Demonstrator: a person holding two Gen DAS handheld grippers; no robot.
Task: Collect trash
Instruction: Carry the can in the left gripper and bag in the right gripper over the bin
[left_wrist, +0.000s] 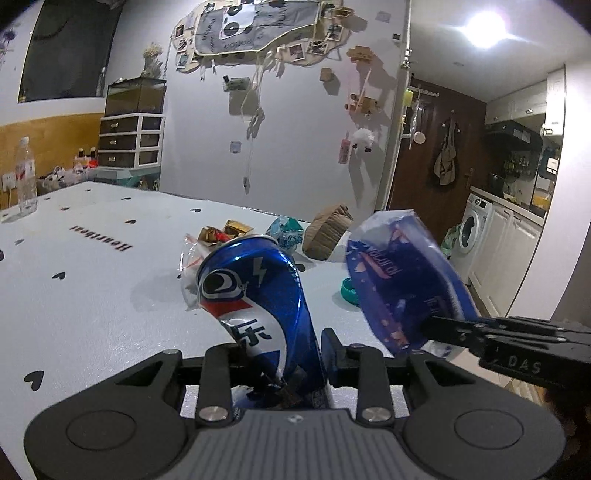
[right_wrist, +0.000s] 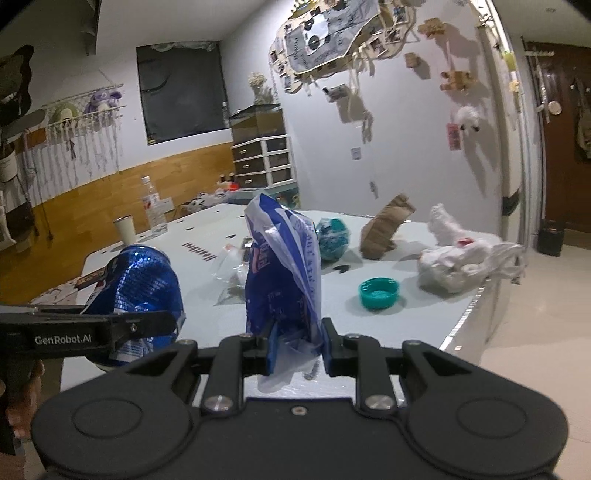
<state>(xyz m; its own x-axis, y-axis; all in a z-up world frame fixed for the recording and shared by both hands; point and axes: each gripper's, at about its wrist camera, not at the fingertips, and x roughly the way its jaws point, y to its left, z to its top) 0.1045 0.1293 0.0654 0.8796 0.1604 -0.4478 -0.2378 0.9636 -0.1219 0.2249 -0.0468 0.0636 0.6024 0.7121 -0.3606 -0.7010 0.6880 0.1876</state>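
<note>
A crushed blue Pepsi can (left_wrist: 255, 295) stands tilted between the fingers of my left gripper (left_wrist: 284, 352), which is shut on it above the white heart-print table (left_wrist: 92, 295). My right gripper (right_wrist: 299, 343) is shut on a blue and white plastic wrapper (right_wrist: 284, 280), held upright just right of the can. On the table beyond lie a clear plastic bag (right_wrist: 229, 266), gold wrappers (left_wrist: 225, 230), a teal wrapper (right_wrist: 332, 240), a brown paper bag (right_wrist: 384, 229), a teal lid (right_wrist: 379, 293) and a white plastic bag (right_wrist: 465, 258).
A water bottle (left_wrist: 25, 177) and a white cup (right_wrist: 125, 229) stand at the table's far left. The table's right edge (right_wrist: 469, 314) drops to a tiled floor. A drawer unit (right_wrist: 264, 158) stands against the wall behind.
</note>
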